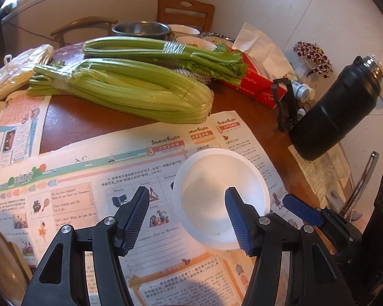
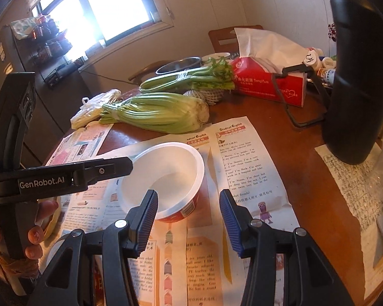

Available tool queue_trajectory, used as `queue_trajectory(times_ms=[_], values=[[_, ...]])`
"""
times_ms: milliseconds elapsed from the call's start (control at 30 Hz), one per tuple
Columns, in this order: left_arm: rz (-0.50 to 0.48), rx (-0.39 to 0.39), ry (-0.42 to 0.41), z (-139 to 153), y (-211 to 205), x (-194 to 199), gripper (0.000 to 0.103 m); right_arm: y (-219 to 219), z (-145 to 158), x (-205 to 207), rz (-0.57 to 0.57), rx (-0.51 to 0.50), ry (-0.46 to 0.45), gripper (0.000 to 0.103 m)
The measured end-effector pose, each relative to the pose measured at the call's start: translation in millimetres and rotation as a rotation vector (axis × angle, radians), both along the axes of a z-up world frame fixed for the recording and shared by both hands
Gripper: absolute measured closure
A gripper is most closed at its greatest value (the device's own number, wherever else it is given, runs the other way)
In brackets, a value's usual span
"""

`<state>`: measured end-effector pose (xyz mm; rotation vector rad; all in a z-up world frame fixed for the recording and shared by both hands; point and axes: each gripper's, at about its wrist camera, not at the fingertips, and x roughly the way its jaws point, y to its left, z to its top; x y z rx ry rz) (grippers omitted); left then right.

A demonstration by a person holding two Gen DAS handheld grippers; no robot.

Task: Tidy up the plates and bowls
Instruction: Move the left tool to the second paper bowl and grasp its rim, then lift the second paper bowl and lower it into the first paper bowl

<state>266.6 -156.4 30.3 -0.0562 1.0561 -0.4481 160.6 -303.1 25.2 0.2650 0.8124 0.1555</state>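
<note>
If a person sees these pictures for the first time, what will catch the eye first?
Probably the white bowl, empty, standing on the newspaper at the near edge of the table, with the left gripper and right gripper open around it. Behind it lie two large celery bunches, and a black flask stands to the right.

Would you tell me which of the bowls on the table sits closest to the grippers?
The white paper bowl with a red outside, on the newspaper; the steel bowl and white dishes stand far back beyond the celery.
</note>
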Motion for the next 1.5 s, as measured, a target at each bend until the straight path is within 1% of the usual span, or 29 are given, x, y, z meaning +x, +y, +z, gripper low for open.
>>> queue_trajectory(times_ms=[200, 433, 467, 533, 600, 667, 733, 1133, 1500], values=[[-0.005, 0.021, 0.017, -9.0, -4.8, 7.2, 0.040, 1.7, -10.0, 13.2, 0.015, 0.004, 0.021, 0.053], [-0.024, 0.011, 0.033, -17.4, -6.3, 9.4, 0.040, 12.2, -17.5, 19.1, 0.044, -0.006, 0.032, 0.053], [-0.026, 0.012, 0.035, -18.6, -7.0, 9.5, 0.041, 14.6, -17.5, 18.7, 0.051, -0.010, 0.030, 0.053], [-0.035, 0.011, 0.044, -21.0, -8.9, 9.7, 0.047, 19.7, -17.7, 18.9, 0.069, -0.012, 0.025, 0.053], [-0.047, 0.014, 0.054, -24.1, -11.3, 9.3, 0.054, 24.2, -18.0, 18.9, 0.078, -0.016, 0.021, 0.053], [-0.055, 0.021, 0.054, -25.3, -13.1, 8.2, 0.056, 27.7, -17.9, 19.3, 0.086, -0.018, 0.017, 0.053], [-0.055, 0.029, 0.051, -25.6, -14.2, 7.8, 0.057, 29.9, -18.3, 19.6, 0.092, -0.018, 0.019, 0.053], [-0.058, 0.018, 0.035, -19.0, -9.7, -0.6, 0.057, 29.6, -15.2, 12.9, 0.097, 0.003, 0.015, 0.053], [-0.056, 0.003, -0.003, -4.1, -0.2, -18.3, 0.057, 35.1, 0.0, -2.2, 0.106, 0.000, -0.016, 0.053]])
